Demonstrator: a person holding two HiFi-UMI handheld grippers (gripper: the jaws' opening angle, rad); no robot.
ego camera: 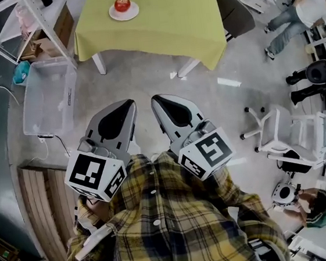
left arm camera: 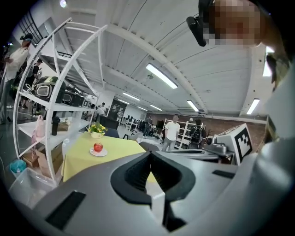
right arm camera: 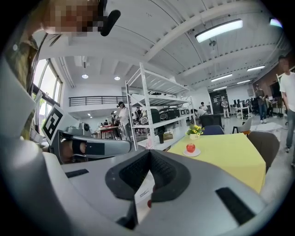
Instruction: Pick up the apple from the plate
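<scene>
Both the left tool (ego camera: 128, 104) and right tool (ego camera: 156, 99) are held jaws together and empty, aimed at the distant tabletop (ego camera: 168, 21), the apple (ego camera: 122, 4) on its plate (ego camera: 134, 11) judged beyond reach.

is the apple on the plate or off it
On the plate: the apple sits on the white plate on the yellow table.

On table (ego camera: 99, 63), yellow cloth (ego camera: 192, 24): plate (ego camera: 133, 13) holding apple (ego camera: 122, 4), flower pot (right arm camera: 194, 135) near.

Yellow-and-dark plaid button-up shirt (ego camera: 179, 224), white buttons (ego camera: 156, 222). Grey plastic left gripper (ego camera: 128, 104) and right gripper (ego camera: 156, 99): black ribbed inner pads (left arm camera: 136, 172), each with a white cube with black square markers (ego camera: 95, 174).
</scene>
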